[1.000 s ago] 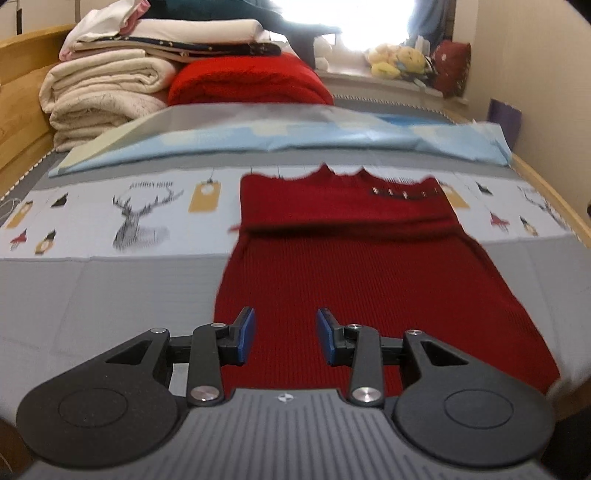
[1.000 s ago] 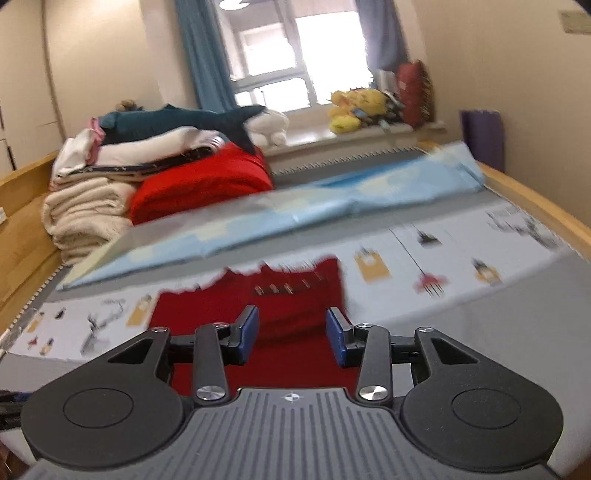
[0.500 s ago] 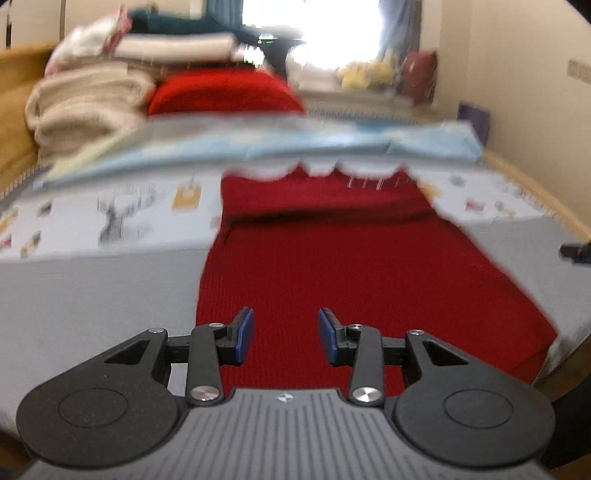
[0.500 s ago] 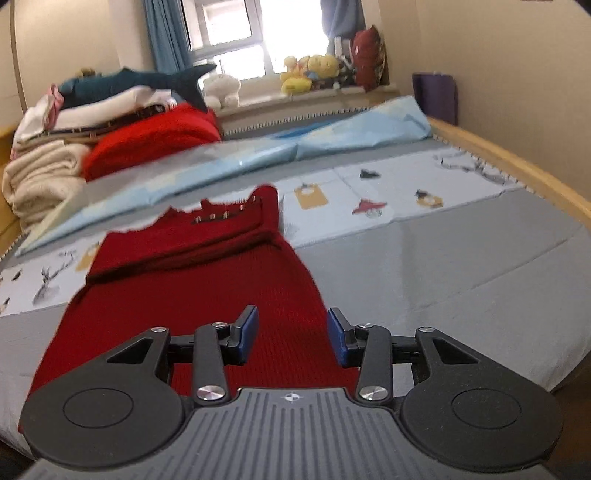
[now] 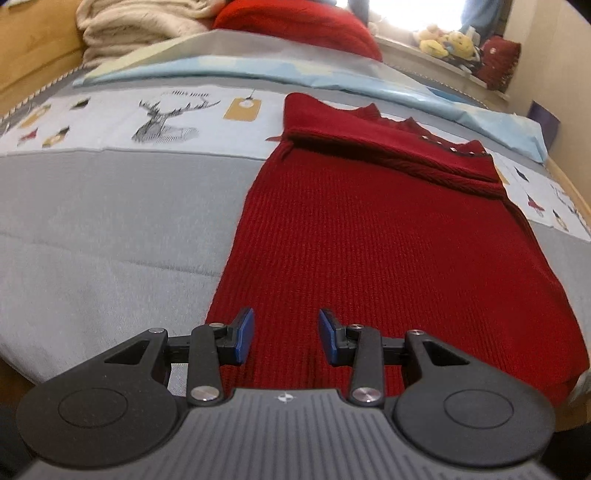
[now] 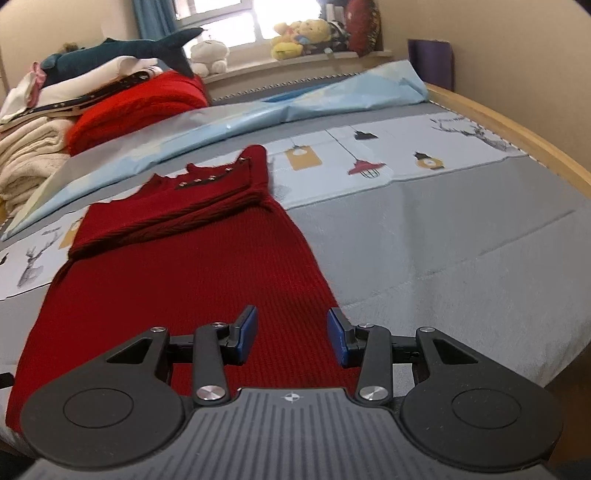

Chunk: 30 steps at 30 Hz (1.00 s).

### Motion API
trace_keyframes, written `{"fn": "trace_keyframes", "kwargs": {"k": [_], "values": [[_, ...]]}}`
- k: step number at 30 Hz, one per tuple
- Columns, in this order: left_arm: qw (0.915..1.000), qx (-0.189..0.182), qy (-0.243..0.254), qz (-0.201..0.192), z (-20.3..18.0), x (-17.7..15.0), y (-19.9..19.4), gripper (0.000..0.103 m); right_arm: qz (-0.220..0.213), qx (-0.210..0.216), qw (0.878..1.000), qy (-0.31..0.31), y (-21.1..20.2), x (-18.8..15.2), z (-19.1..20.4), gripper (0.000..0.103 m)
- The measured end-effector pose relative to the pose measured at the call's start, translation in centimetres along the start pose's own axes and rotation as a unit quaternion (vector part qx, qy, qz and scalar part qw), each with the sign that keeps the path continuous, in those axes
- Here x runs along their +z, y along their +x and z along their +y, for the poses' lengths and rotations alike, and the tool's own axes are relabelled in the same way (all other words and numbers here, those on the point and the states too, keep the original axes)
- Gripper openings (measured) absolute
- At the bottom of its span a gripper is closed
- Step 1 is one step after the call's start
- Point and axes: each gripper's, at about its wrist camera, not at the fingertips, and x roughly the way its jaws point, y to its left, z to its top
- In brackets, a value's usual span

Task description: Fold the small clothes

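My left claw (image 5: 283, 336) and right claw (image 6: 291, 335) both hang wide and empty over the near hem of the red sweater (image 5: 369, 236), which lies flat on the bed (image 5: 110, 229) by its near edge. The top part looks already turned down into a band across the far end, so I judge one fold made, the rest to do. My claws cover the hem, and I can't make out the sleeves.

Bed (image 6: 461, 236) with wooden frame (image 6: 517, 129), grey printed cover. Beige wall (image 6: 517, 48) at right. Bright window (image 6: 221, 18), blue curtain (image 6: 151, 18). Plush toys (image 6: 303, 33) on sill. Folded blankets (image 6: 26, 155) stacked at bed's far-left end.
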Motion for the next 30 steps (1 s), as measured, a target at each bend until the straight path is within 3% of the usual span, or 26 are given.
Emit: {"fn": "trace_keyframes", "kwargs": {"k": [6, 14, 19, 23, 27, 28, 30], "values": [[0.9947, 0.006, -0.082, 0.063, 3.0, -0.4, 2.0, 0.043, 0.046, -0.032, 0.998, 0.039, 1.7, -0.8, -2.0, 0.047], [0.9882, 0.038, -0.135, 0.062, 5.6, 0.0, 1.9, 0.045, 0.106, -0.077, 0.986, 0.104, 3.7, -2.2, -5.3, 0.049], [0.9794, 0.02, -0.177, 0.095, 7.1, -0.6, 2.6, 0.045, 0.13, -0.074, 0.982, 0.118, 5.1, -2.5, -6.0, 0.049], [0.9828, 0.024, -0.157, 0.094, 6.7, -0.8, 2.6, 0.045, 0.153, -0.087, 0.98, 0.096, 6.3, -3.1, -5.5, 0.049], [0.9857, 0.028, -0.14, 0.09, 6.2, -1.1, 2.6, 0.044, 0.15, -0.092, 0.982, 0.066, 6.6, -3.0, -4.6, 0.049], [0.9869, 0.03, -0.132, 0.088, 6.0, -1.1, 2.7, 0.042, 0.15, -0.091, 0.983, 0.061, 6.6, -3.1, -4.5, 0.046], [0.9894, 0.028, -0.113, 0.087, 5.5, -1.1, 2.8, 0.03, 0.148, -0.078, 0.985, 0.05, 6.6, -3.2, -4.1, 0.028]]}}
